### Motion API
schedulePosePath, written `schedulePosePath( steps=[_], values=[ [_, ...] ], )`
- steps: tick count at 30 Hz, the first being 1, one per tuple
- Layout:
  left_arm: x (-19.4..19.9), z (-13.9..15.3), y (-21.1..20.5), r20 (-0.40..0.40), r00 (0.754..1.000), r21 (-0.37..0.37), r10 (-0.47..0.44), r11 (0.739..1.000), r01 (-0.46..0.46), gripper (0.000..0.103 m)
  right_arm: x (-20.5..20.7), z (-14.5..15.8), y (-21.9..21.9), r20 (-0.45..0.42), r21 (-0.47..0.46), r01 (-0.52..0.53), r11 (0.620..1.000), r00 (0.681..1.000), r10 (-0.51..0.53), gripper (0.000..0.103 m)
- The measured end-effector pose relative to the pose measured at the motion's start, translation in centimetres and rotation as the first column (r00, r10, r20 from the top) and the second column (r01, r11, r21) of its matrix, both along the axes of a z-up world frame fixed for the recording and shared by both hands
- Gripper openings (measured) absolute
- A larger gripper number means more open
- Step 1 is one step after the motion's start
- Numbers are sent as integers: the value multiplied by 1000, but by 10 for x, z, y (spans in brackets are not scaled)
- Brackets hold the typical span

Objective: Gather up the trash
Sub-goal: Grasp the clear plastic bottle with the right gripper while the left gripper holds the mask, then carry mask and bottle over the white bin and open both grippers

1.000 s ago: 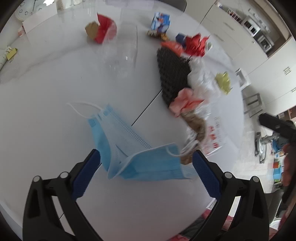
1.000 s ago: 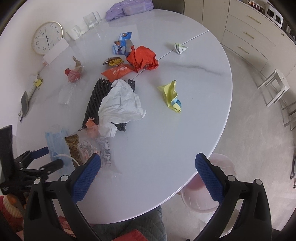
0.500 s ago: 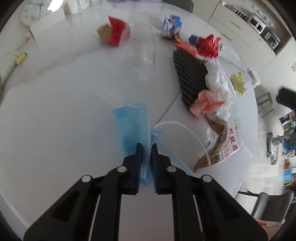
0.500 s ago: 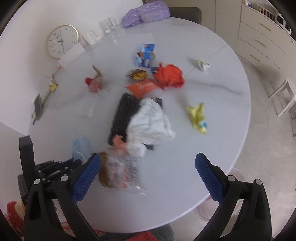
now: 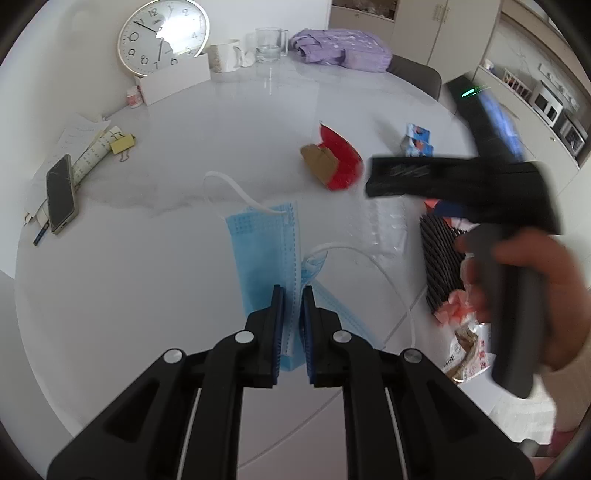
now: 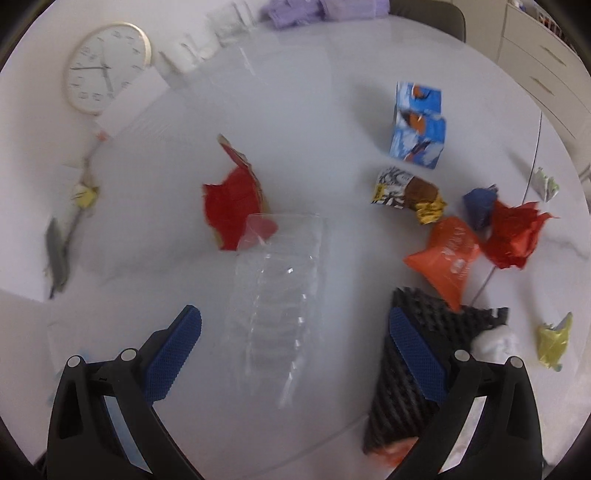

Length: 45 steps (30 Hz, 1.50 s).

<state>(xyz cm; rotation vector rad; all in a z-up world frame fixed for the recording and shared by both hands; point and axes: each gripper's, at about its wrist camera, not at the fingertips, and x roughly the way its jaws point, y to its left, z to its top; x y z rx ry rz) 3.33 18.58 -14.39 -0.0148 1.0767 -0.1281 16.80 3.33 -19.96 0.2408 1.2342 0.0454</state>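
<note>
My left gripper (image 5: 293, 295) is shut on a blue face mask (image 5: 264, 254) that hangs from it above the white round table (image 5: 147, 277). My right gripper (image 6: 295, 328) is open, low over the table, with a clear plastic tray (image 6: 280, 295) between its fingers; the gripper also shows at the right of the left wrist view (image 5: 461, 181). A red torn carton (image 6: 232, 206) lies just beyond the tray. A black ridged tray (image 6: 410, 373) lies by the right fingertip.
Other litter: a blue milk carton (image 6: 417, 125), a chocolate wrapper (image 6: 406, 194), an orange pouch (image 6: 447, 254), red paper (image 6: 513, 232), yellow paper (image 6: 554, 339). A clock (image 5: 162, 35), mugs, a phone (image 5: 61, 194) and purple cloth (image 5: 343, 51) sit at the far edge.
My left gripper closed on the mask and lifted it. My right gripper dropped from high above the table to just over the clear tray, crossing in front of the left one.
</note>
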Motion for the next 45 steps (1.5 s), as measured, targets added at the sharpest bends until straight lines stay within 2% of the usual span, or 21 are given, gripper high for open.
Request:
schedulePosePath(
  steps=[4, 5, 7, 8, 9, 12, 16, 19, 21, 24, 26, 29, 31, 32, 34, 37, 39, 43, 45],
  values=[
    [6, -1, 11, -1, 1000, -5, 17, 1000, -17, 10, 16, -21, 16, -41, -54, 6, 998, 999, -8, 101],
    [6, -1, 14, 0, 1000, -7, 20, 1000, -20, 10, 18, -24, 20, -47, -61, 1, 998, 999, -3, 98],
    [9, -1, 17, 2, 1000, -2, 25, 1000, -25, 10, 19, -27, 25, -54, -74, -17, 997, 998, 13, 86],
    [9, -1, 18, 3, 1000, 0, 23, 1000, -23, 10, 19, -30, 27, -68, -67, -34, 997, 997, 30, 74],
    [6, -1, 20, 4, 1000, 1, 20, 1000, -20, 10, 18, -33, 27, -81, -60, -42, 997, 996, 37, 65],
    [4, 2, 17, 12, 1000, -3, 7, 1000, -7, 10, 12, -31, 21, -81, -13, -43, 999, 996, 42, 64],
    [-3, 16, 1, 38, 999, -5, -36, 999, 36, 10, -8, -7, -3, -24, 78, -45, 996, 999, 47, 64],
    [-10, 31, -20, 56, 994, -16, -98, 995, 99, 10, -37, 29, -48, 48, 175, -20, 984, 999, 12, 64],
    [-18, 45, -47, 80, 982, -24, -173, 984, 176, 10, -59, 50, -83, 97, 197, -7, 980, 995, -12, 64],
    [-33, 64, -96, 119, 945, -28, -306, 950, 311, 10, -103, 78, -146, 161, 171, 53, 984, 984, -81, 64],
    [-47, 73, -139, 138, 904, -41, -405, 909, 414, 10, -135, 90, -191, 178, 123, 118, 985, 974, -139, 64],
    [-70, 73, -210, 130, 833, -75, -537, 833, 549, 10, -184, 92, -269, 165, 60, 233, 971, 957, -240, 64],
    [-86, 62, -258, 100, 781, -101, -617, 774, 624, 10, -214, 90, -313, 154, 26, 290, 957, 944, -290, 64],
    [-91, 57, -275, 83, 768, -102, -635, 762, 640, 10, -232, 86, -339, 144, 9, 322, 947, 936, -320, 64],
    [-107, 36, -325, 22, 721, -133, -693, 713, 689, 11, -259, 78, -379, 119, 18, 370, 929, 922, -369, 64],
    [-127, 0, -381, -47, 671, -147, -740, 670, 728, 11, -298, 65, -433, 87, 24, 415, 910, 906, -415, 64],
    [-138, -33, -415, -105, 649, -141, -753, 658, 740, 11, -313, 57, -453, 71, 31, 425, 904, 902, -426, 64],
    [-142, -95, -452, -235, 631, -146, -739, 669, 729, 11, -330, 44, -482, 44, 43, 424, 905, 904, -426, 64],
    [-145, -123, -463, -293, 616, -155, -731, 672, 724, 15, -331, 38, -493, 36, 48, 416, 908, 908, -418, 64]
  ],
)
